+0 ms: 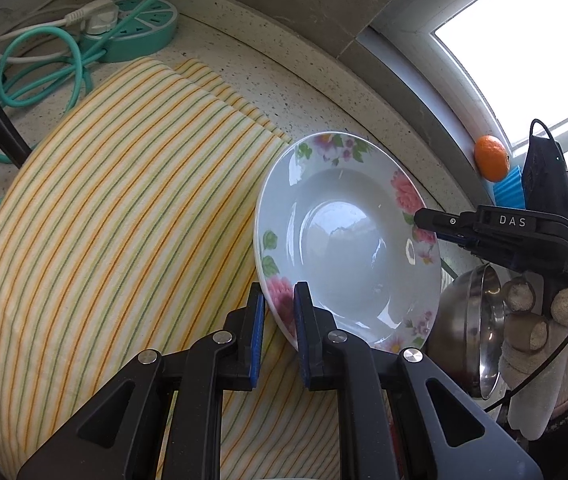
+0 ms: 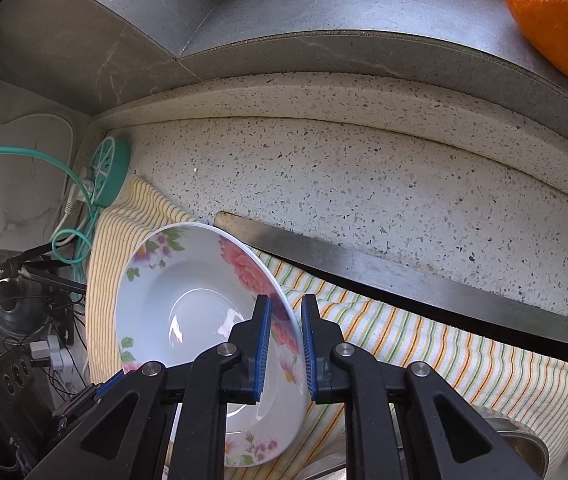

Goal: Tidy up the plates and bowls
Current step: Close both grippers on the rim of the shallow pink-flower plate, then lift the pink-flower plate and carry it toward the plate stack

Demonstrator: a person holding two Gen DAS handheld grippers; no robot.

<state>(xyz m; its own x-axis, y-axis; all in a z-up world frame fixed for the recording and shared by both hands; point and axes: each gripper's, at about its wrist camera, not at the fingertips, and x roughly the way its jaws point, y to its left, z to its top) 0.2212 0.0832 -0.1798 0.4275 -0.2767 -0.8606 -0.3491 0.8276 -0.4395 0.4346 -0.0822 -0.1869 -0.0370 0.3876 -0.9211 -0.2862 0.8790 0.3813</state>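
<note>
From the left wrist, the floral plate (image 1: 348, 240) holds nothing and tilts over the striped cloth (image 1: 124, 200) on the counter (image 1: 284, 92); the left tool (image 1: 278, 312) pinches its near rim, and the right tool (image 1: 424, 220) grips the far rim beside a steel bowl (image 1: 468, 320). From the right wrist, the right tool (image 2: 286, 320) straddles the plate's (image 2: 188, 300) flowered rim, jaws nearly closed, pointing steeply down.

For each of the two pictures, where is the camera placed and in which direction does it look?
Left wrist: on the left gripper, looking down along its fingers at the floral plate over the striped cloth; the right gripper and a gloved hand show.
Right wrist: on the right gripper, looking down at the plate's opposite rim and the speckled counter.
Shared: plate, cloth, orange, teal power strip.
</note>
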